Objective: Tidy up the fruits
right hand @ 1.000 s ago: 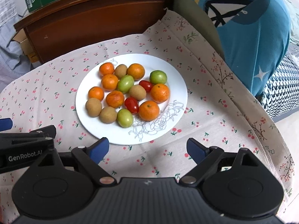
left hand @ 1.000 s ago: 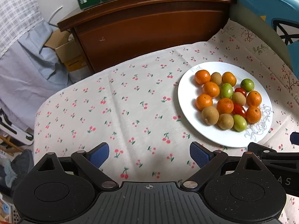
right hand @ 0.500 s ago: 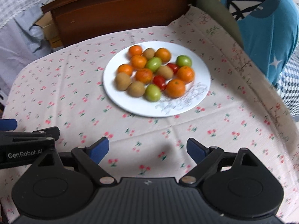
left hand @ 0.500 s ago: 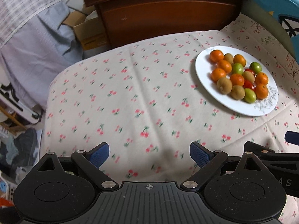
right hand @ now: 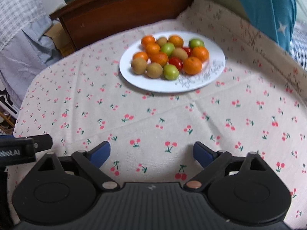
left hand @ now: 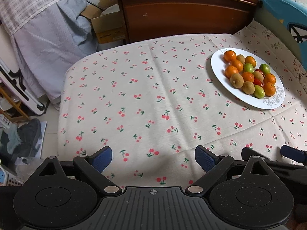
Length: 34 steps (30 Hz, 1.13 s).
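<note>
Cherry-print cloth [left hand: 145,88] covers surface; dark wooden headboard [left hand: 184,13] at 12 o'clock. Round white plate with line drawing on rim [right hand: 211,76] sits at 2 o'clock in left view, 12 o'clock in right view. Mixed fruit heaped on it, touching: orange mandarins [right hand: 192,65], brown kiwis [right hand: 139,65], green tomatoes [right hand: 170,71], red cherry tomatoes [right hand: 176,62]. Colours intermingled, not grouped by kind. Left gripper [left hand: 153,156] and right gripper [right hand: 151,153] hover over bare cloth, well apart from plate; jaws of both apart, empty, likely to keep free approach.
</note>
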{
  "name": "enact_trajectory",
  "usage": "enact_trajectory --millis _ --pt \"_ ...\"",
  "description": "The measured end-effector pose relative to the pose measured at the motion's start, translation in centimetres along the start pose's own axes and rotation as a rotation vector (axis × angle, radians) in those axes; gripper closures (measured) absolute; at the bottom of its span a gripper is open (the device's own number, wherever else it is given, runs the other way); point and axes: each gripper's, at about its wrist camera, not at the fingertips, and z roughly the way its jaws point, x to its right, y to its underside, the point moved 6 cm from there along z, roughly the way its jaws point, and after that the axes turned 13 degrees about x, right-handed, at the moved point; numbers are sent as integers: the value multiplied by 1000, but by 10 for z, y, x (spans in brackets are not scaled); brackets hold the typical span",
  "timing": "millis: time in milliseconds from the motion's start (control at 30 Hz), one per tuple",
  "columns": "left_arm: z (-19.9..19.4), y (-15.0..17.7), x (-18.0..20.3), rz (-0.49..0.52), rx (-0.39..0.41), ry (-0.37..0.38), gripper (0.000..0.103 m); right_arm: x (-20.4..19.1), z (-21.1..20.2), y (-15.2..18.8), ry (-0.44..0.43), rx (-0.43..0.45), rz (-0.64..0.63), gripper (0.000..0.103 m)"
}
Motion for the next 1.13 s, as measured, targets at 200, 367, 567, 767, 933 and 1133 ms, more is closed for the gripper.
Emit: enact_trajectory --millis 200,367,567,767,933,1133 --pt "-5 2 -8 -11 5 0 8 -12 2 11 6 83 -84 1" --pt "-5 3 -13 -22 6 -2 8 -24 10 15 24 130 -163 1" --pt "-5 3 -15 -32 3 5 8 -31 19 12 48 193 -167 1" --pt "-6 3 -15 -37 7 16 8 -33 22 10 27 197 -181 1" --pt "-5 5 -15 -39 7 21 8 -33 22 11 27 201 -180 1" --pt "-2 6 -18 -50 -3 17 8 -34 22 12 27 205 -181 1"
